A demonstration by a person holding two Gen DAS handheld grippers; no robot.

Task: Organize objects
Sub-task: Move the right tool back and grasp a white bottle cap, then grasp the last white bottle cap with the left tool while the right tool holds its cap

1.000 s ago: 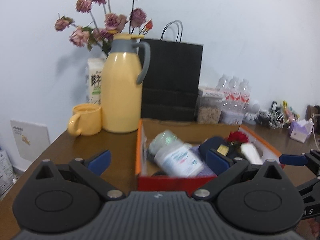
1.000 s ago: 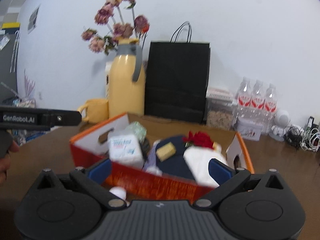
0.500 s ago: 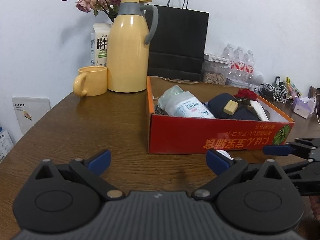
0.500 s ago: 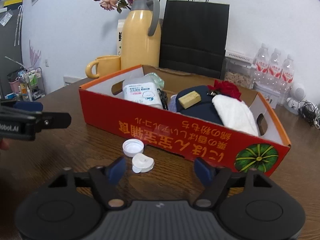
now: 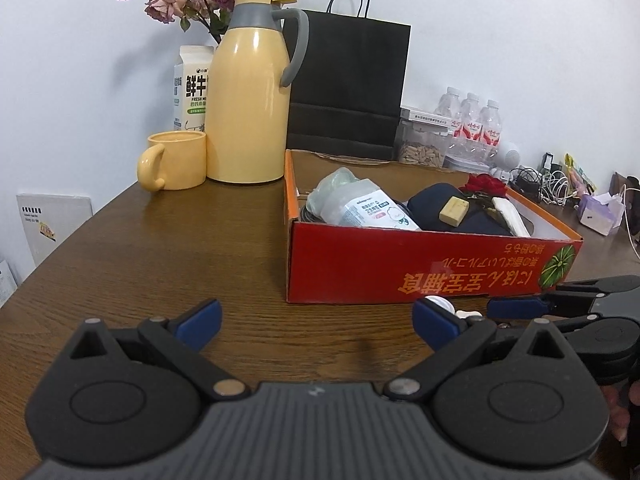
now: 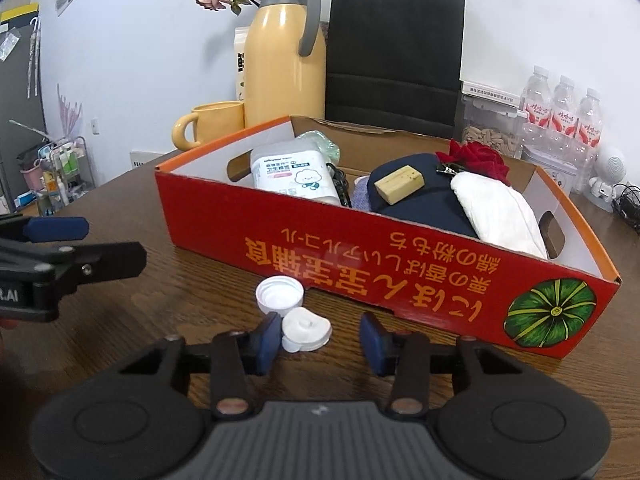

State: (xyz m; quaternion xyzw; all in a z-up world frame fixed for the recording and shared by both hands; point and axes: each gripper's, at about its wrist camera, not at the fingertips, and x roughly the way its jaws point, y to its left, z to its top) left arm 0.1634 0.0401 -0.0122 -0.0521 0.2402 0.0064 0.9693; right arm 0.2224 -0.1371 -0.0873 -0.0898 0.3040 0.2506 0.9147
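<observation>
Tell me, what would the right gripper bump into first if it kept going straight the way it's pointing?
Probably the small white lid lying on the table, already partly between the closing jaws of the right gripper. Past that stands the red box.

A: Red cardboard box (image 6: 360, 256) with orange lettering, orange rim, and a green striped pumpkin printed at its corner!

B: Pale yellow thermos jug (image 5: 250, 92) with grey collar and handle, matching yellow ceramic mug (image 5: 176, 160).

A: Two white plastic caps (image 6: 294, 312) on the dark brown wood-grain table (image 5: 180, 248).

B: Matte black paper bag (image 6: 396, 48) behind.
</observation>
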